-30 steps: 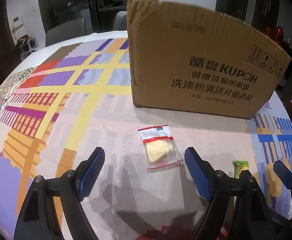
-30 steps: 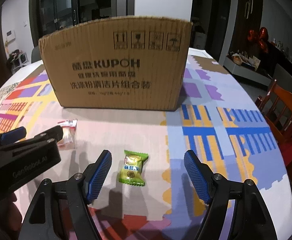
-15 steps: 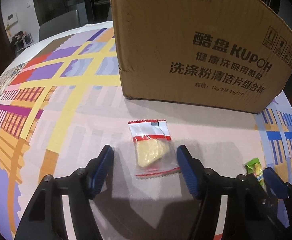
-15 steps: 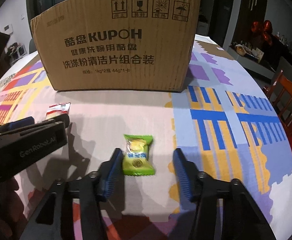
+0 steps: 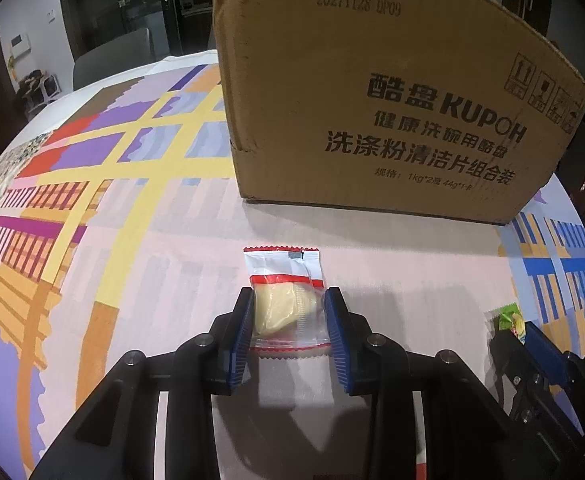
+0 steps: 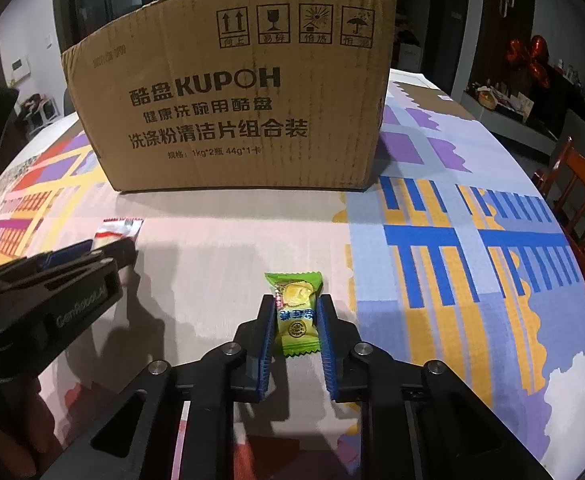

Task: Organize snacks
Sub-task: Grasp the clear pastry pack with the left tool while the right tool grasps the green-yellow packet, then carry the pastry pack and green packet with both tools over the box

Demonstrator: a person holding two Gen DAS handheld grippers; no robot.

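A clear packet with a red stripe and a yellow snack (image 5: 283, 300) lies on the patterned tablecloth (image 5: 132, 240). My left gripper (image 5: 288, 304) is shut on it, both blue pads touching its sides. A green candy packet (image 6: 295, 312) lies further right; my right gripper (image 6: 295, 312) is shut on it. The green packet (image 5: 508, 318) and right gripper also show at the right edge of the left wrist view. The clear packet (image 6: 116, 230) and left gripper show at the left of the right wrist view. A large cardboard box (image 5: 392, 112) stands behind both snacks (image 6: 236, 104).
The round table drops off at the right, where a wooden chair (image 6: 584, 208) stands. A grey chair (image 5: 112, 56) stands beyond the far left edge. The box blocks the far middle of the table.
Both grippers moved forward and down over their snacks and closed. The left jaws now pinch the clear packet, the right jaws pinch the green packet.
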